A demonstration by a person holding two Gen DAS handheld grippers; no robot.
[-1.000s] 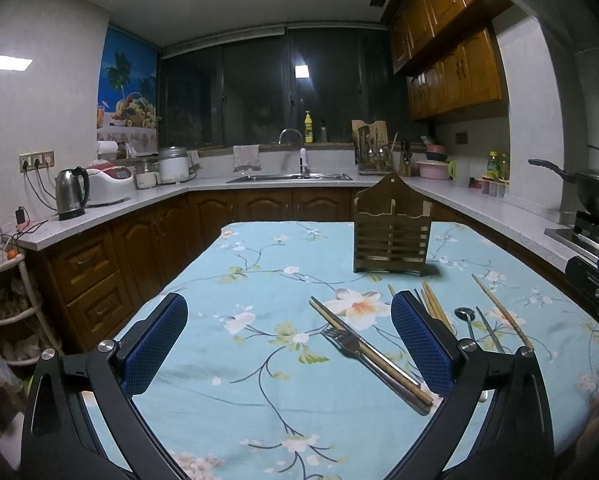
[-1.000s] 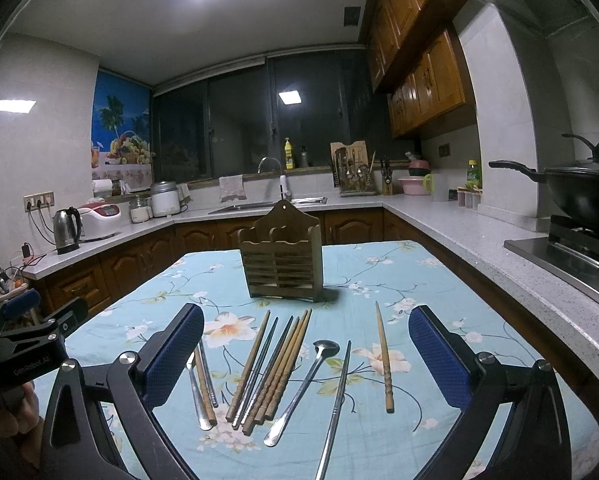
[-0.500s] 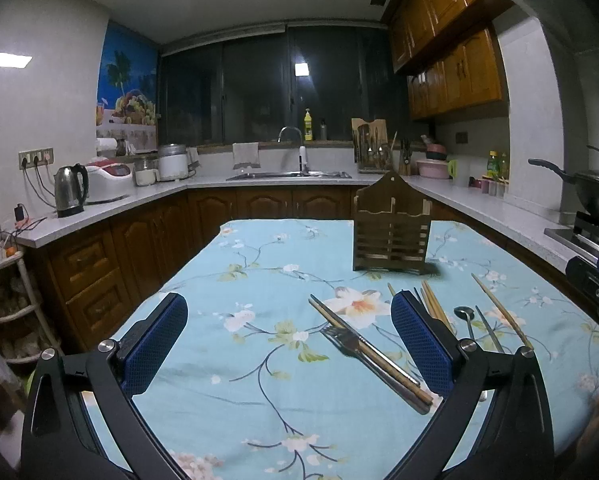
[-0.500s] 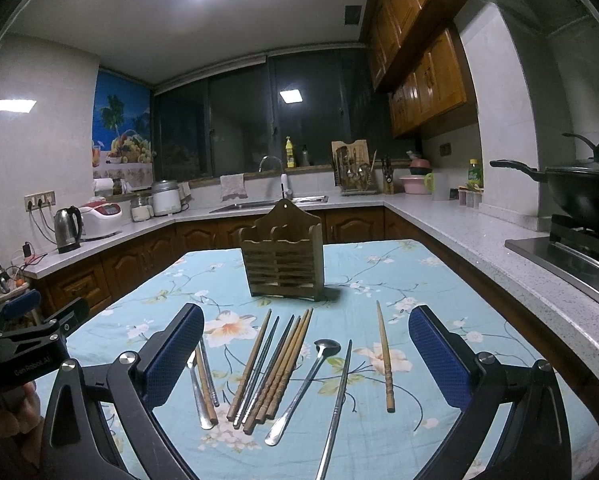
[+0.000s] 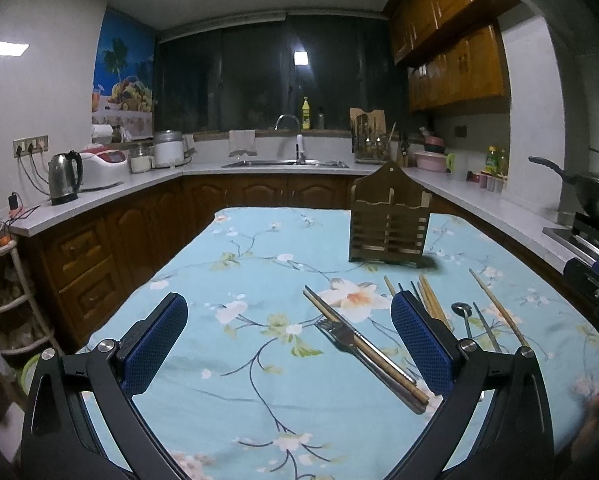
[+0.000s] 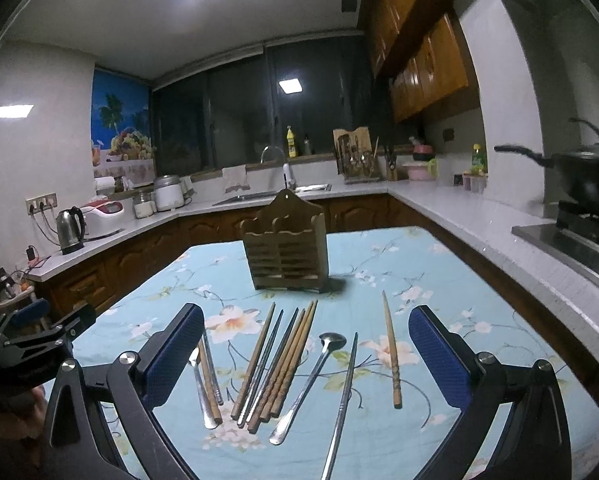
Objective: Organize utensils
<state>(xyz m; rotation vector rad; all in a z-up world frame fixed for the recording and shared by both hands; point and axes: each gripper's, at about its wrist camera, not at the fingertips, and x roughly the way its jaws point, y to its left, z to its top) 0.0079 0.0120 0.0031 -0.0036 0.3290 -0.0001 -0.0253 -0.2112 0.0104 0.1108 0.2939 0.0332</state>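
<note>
Both spread wide, holding nothing: left hand-held gripper [image 5: 289, 340], right hand-held gripper [image 6: 305, 354]. Chopsticks [image 6: 277, 364], spoon [image 6: 311, 376] and fork [image 5: 357, 344] flat on the floral bench [image 5: 239, 280], wooden holder [image 6: 285, 256] upright just behind them.

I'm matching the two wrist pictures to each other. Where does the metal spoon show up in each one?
Left wrist view: the spoon lies right of centre, just beyond the tool's right finger.
Right wrist view: the spoon lies near the middle, between the chopstick bundle and a metal chopstick.
Shared landmark: the wooden holder.
</note>
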